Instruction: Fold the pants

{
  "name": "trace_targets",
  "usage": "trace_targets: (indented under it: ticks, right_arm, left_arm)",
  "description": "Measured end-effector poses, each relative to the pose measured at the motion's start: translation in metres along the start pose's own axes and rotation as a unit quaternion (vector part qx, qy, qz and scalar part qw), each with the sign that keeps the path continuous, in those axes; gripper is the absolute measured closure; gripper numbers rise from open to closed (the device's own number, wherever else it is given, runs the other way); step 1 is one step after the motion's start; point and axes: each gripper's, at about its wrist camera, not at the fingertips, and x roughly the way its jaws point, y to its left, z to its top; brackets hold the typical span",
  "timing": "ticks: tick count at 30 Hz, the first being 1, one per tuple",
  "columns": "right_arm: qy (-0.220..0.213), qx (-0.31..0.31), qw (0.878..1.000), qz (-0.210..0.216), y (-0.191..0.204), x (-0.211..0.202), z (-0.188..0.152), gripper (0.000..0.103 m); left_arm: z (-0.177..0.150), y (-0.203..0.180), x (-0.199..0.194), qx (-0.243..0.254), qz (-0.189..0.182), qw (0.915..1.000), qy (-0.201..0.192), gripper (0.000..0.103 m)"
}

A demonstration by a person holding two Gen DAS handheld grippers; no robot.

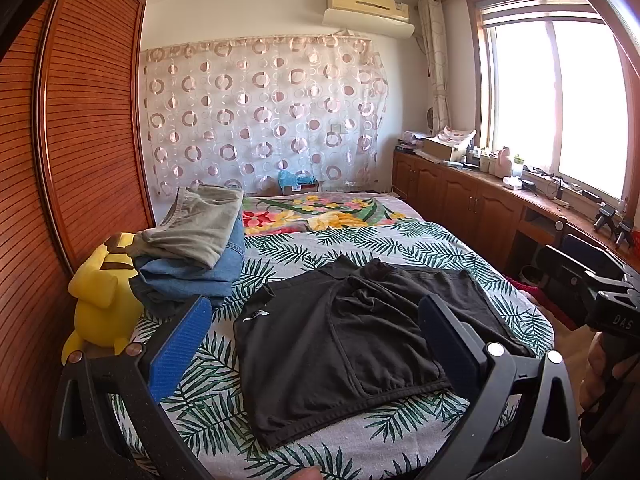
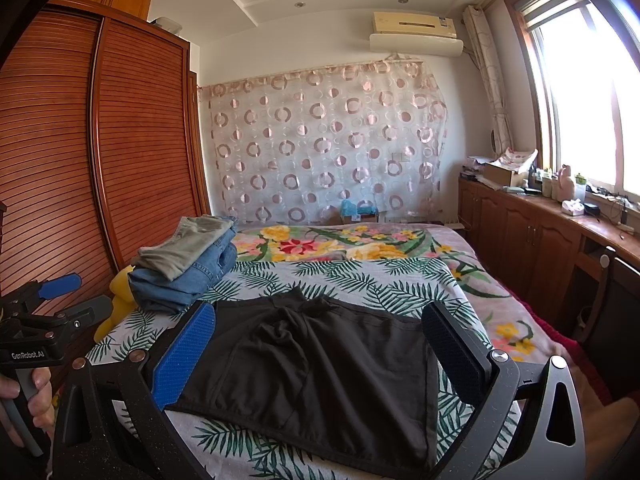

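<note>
I have both grippers held above the near end of the bed [image 1: 400,240], neither touching anything. The left gripper [image 1: 316,320] has its jaws wide apart, with the black pants [image 1: 340,340] showing between its blue pads [image 1: 182,350]. The right gripper [image 2: 320,332] also has its jaws wide apart, and it frames the same pants [image 2: 332,360].

The pants lie flat on the leaf-print sheet [image 2: 360,276] at the near part of the bed, already folded into a rough rectangle, with some bunching at the far edge around the middle. A small white mark sits at their left edge in the left wrist view.

Far left of the pants there is a pile [image 1: 196,248] of folded clothes: a grey-green piece on top of blue denim, close to the pants but apart from them. A yellow plush toy [image 1: 102,292] sits just left of the pile against the wardrobe [image 1: 80,120].

In the left wrist view I see the right gripper's body [image 1: 600,292] at the right edge; in the right wrist view the left gripper [image 2: 44,312] shows at the left edge in a hand [image 2: 28,400]. A floral quilt [image 2: 320,244] covers the far end of the bed.
</note>
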Motion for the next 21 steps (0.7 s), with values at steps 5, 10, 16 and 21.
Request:
trace_targets:
  ticks: [5,10,16,21]
  right_arm:
    - [-0.001,0.0,1.0,-0.001,0.0003,-0.0006,0.0001,0.0]
    - [-0.001,0.0,1.0,0.0,0.0002,-0.0008,0.0002,0.0]
    - [-0.003,-0.001,1.0,-0.002,0.0015,-0.0012,0.0005,0.0]
    - [-0.004,-0.001,1.0,-0.001,0.0027,-0.0013,0.0003,0.0]
  left_arm:
    - [0.0015,-0.0026,0.0,0.0,0.0,1.0,-0.001,0.0]
    - [0.0014,-0.0025,-0.0002,0.0,0.0,1.0,-0.002,0.0]
    - [0.0014,-0.0025,-0.0004,0.0,-0.001,1.0,-0.002,0.0]
    - [0.0062,-0.0069,-0.0029,0.001,-0.002,1.0,-0.005,0.0]
